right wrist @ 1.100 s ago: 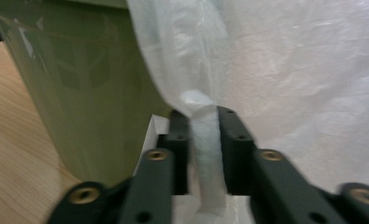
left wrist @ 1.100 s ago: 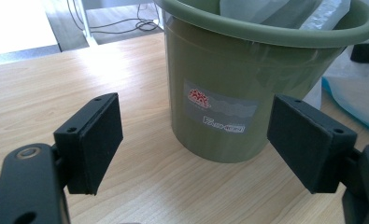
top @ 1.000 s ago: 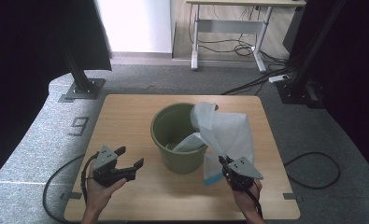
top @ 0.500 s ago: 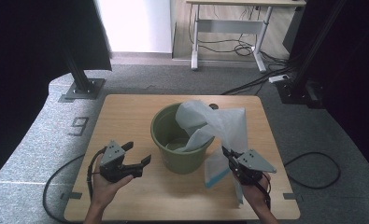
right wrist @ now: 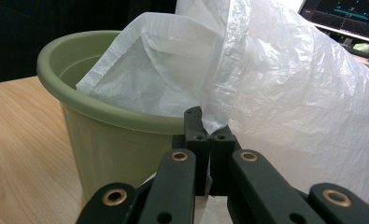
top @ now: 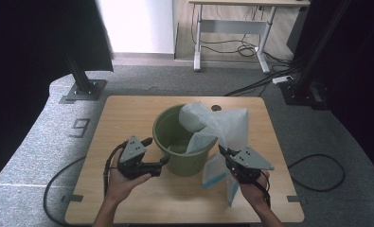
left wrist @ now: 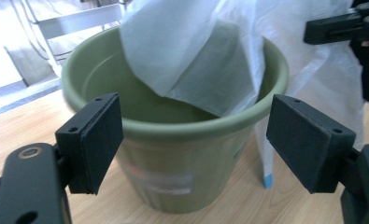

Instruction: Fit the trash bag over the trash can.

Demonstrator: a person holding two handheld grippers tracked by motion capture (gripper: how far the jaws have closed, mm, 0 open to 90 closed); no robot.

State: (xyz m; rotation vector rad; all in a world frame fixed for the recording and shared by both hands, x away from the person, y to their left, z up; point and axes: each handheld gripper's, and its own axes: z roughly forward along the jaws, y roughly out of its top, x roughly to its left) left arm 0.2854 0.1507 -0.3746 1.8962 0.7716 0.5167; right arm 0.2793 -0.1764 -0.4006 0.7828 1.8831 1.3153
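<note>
A green bucket [top: 181,142] is standing upright near the middle of the wooden desk [top: 128,113]. A white plastic bag [top: 222,125] is draping over the bucket's right-hand rim in the high view, one part hanging down inside the bucket and the rest falling outside to the desk, where a blue-edged strip is lying beside the bucket's base. The right gripper [top: 228,158] is sitting just right of the bucket, its fingers [right wrist: 197,135] pressed together and pinching a gathered edge of the bag, as the right gripper view is showing [right wrist: 209,130]. The left gripper [top: 162,163] is hovering at the bucket's left side, its fingers [left wrist: 95,140] spread wide and gripping nothing; in the left gripper view the bucket [left wrist: 173,140] is standing between and beyond them, apart from both pads. A person's hands are holding both grippers from the near edge of the desk.
</note>
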